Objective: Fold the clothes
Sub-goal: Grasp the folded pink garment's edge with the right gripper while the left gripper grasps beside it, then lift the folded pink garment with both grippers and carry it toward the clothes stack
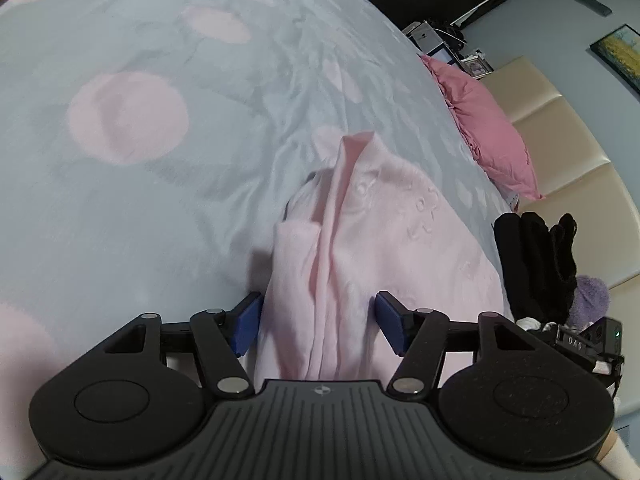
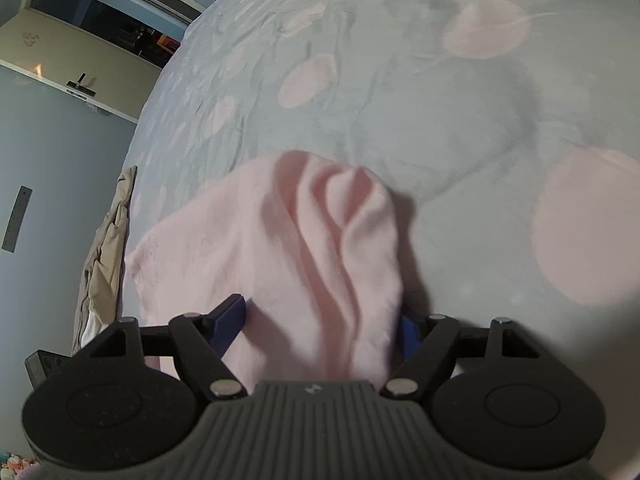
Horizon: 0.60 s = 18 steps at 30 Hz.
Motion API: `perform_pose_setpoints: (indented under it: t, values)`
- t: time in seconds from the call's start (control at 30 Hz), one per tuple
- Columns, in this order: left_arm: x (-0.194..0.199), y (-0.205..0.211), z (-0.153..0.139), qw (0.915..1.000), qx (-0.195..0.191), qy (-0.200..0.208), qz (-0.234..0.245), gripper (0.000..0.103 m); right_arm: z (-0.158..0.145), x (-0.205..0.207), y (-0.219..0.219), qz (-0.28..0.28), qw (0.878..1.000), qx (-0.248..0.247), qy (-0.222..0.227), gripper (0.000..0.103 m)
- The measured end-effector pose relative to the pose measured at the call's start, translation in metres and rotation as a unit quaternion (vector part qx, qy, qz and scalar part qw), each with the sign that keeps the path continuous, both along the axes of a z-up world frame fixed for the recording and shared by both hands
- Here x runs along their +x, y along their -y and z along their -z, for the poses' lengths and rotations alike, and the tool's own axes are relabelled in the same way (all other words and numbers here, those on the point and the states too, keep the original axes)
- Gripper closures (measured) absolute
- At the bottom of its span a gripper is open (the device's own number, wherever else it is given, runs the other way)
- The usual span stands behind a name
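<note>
Pink garment [image 1: 384, 216] is lying on the bed [image 1: 160, 60], bunched into long ridges, and its near end is reaching in between the fingers of both grippers. In the left wrist view the left gripper [image 1: 318, 320] is standing spread, blue pads on either side of a thick gathered fold, not pinching it. The right gripper [image 2: 324, 320] is likewise spread, with cloth draped between its fingers and partly covering the right pad. Neither is nearer; each is straddling its own portion. The garment's long axis is running straight away from both sets of fingers, its far end pointing across the bed. A darker pink pillow [image 1: 488, 128] is lying beyond, to the right. Closing on the folds looks like the likely next move.
</note>
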State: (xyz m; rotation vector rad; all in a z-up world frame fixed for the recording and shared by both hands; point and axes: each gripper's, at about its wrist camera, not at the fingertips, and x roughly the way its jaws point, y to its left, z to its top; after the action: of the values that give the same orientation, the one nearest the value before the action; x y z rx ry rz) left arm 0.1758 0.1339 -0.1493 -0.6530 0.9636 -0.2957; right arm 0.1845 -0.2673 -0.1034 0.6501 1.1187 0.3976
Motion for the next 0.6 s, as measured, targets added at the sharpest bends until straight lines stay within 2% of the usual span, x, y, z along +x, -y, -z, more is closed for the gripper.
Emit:
perform_pose_setpoints:
  t: [0.13, 0.2, 0.27, 0.4, 0.47, 0.6]
  values:
    - [0.005, 0.003, 0.002, 0.9998, 0.007, 0.021, -0.001, 0.055, 0.004, 0.011, -0.011, -0.008, 1.000, -0.001, 0.011, 0.027]
    - [0.008, 0.002, 0.003, 0.9996, 0.004, 0.025, -0.007, 0.059, 0.005, 0.016, -0.013, -0.004, 1.000, 0.000, 0.015, 0.035]
    - [0.012, 0.007, 0.001, 0.9994, 0.017, 0.030, -0.004, 0.062, 0.006, 0.020, -0.016, -0.006, 1.000, -0.005, 0.020, 0.055]
    - [0.014, 0.020, -0.005, 0.9971, 0.059, 0.045, 0.020, 0.067, 0.003, 0.021, -0.029, -0.037, 0.998, -0.027, 0.033, 0.060]
    - [0.014, 0.021, -0.007, 0.9965, 0.067, 0.047, 0.019, 0.076, 0.001, 0.021, -0.031, -0.050, 0.997, -0.035, 0.038, 0.077]
    - [0.010, 0.026, -0.016, 0.9942, 0.086, 0.061, 0.023, 0.091, -0.005, 0.018, -0.033, -0.057, 0.996, -0.043, 0.048, 0.086]
